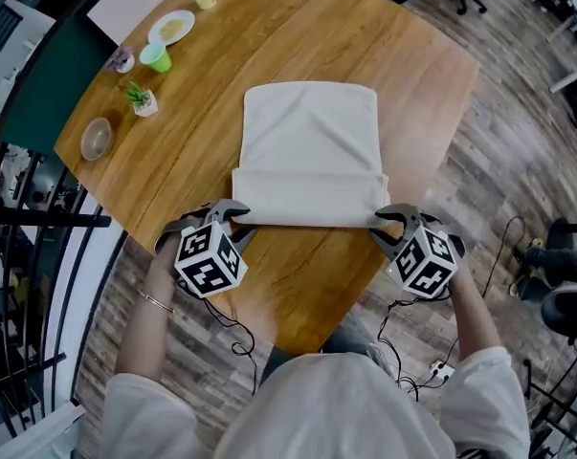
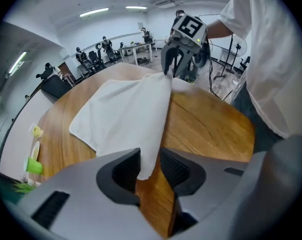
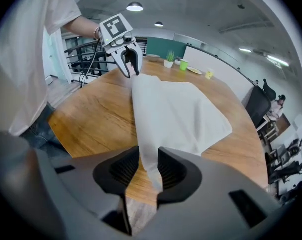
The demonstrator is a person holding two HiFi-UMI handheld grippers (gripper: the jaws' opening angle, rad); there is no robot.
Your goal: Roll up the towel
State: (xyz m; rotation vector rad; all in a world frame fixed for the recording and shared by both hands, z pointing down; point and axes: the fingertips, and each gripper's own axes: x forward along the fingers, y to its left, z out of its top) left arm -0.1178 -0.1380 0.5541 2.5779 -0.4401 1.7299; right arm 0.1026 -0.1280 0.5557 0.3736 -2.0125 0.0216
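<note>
The left gripper (image 1: 233, 220) and right gripper (image 1: 391, 223) each pinch a near corner of the white towel (image 1: 312, 142), its folded edge seemingly raised off the wooden table (image 1: 298, 275).

Left gripper (image 2: 149, 168) pinches towel (image 2: 125, 114) corner; right gripper (image 2: 172, 70) opposite.

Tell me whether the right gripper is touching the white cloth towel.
Touching. In the right gripper view, the right gripper pinches a corner of the white cloth towel between its pads.
</note>
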